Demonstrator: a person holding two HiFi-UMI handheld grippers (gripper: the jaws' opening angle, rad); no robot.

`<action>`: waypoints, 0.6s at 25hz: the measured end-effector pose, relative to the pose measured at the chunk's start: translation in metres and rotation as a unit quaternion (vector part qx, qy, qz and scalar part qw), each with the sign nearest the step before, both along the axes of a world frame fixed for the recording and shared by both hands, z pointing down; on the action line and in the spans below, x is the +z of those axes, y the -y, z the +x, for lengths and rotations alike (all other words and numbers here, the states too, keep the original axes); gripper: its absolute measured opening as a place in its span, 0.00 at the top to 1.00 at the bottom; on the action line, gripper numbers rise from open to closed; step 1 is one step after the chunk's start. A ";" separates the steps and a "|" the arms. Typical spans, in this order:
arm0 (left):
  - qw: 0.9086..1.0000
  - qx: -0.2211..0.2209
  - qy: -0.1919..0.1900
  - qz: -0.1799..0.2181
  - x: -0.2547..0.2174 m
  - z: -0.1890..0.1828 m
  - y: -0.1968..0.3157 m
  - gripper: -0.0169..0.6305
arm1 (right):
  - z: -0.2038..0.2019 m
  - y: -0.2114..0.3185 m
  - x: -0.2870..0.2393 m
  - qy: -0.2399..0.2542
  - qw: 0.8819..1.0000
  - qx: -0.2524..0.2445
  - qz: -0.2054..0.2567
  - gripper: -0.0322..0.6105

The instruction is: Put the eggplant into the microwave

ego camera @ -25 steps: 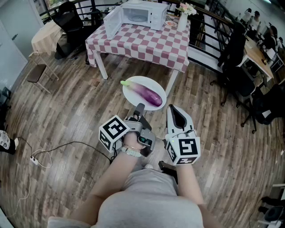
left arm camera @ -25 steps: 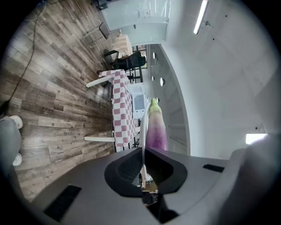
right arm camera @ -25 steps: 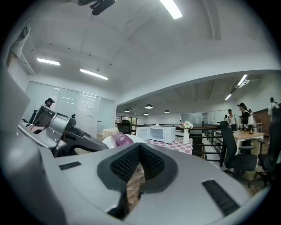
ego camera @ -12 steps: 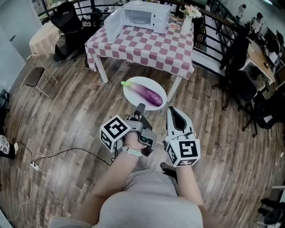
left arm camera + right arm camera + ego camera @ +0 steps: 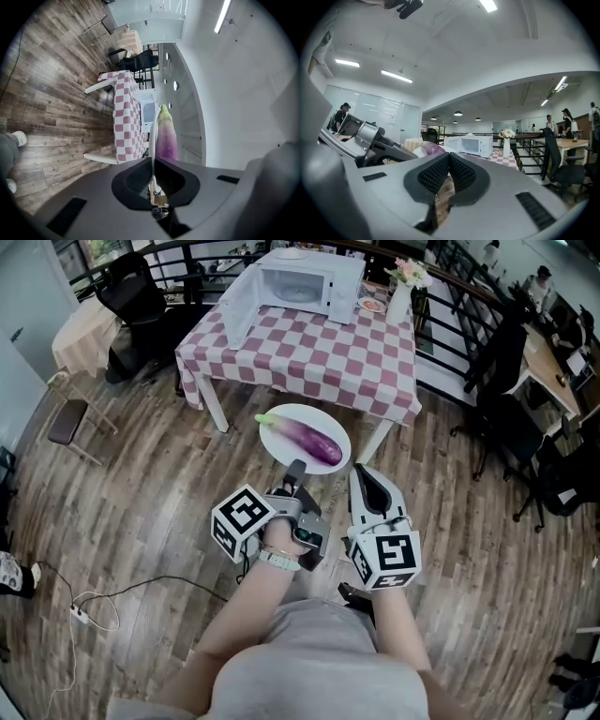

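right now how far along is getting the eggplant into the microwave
Done: the microwave on the checkered table stands with its door open. In hand: the left gripper is shut on the rim of the white plate carrying the eggplant, over the floor short of the table; the right gripper is shut and empty. Left: reach the table and put the eggplant inside the microwave.

The left claw, its plate with the eggplant, and the right claw have come nearer the table's front edge; the microwave looms closer.
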State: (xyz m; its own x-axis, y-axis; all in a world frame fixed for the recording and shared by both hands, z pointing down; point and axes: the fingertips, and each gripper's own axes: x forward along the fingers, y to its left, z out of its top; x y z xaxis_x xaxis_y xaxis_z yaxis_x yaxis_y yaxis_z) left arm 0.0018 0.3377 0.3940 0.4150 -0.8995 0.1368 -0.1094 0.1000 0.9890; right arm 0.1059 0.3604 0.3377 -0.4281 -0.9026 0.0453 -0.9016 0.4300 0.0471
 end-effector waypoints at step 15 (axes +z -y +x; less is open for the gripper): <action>1.000 0.023 0.005 0.000 -0.002 -0.071 0.102 0.95 | -0.071 0.097 0.002 -0.006 1.000 0.013 -0.002 0.91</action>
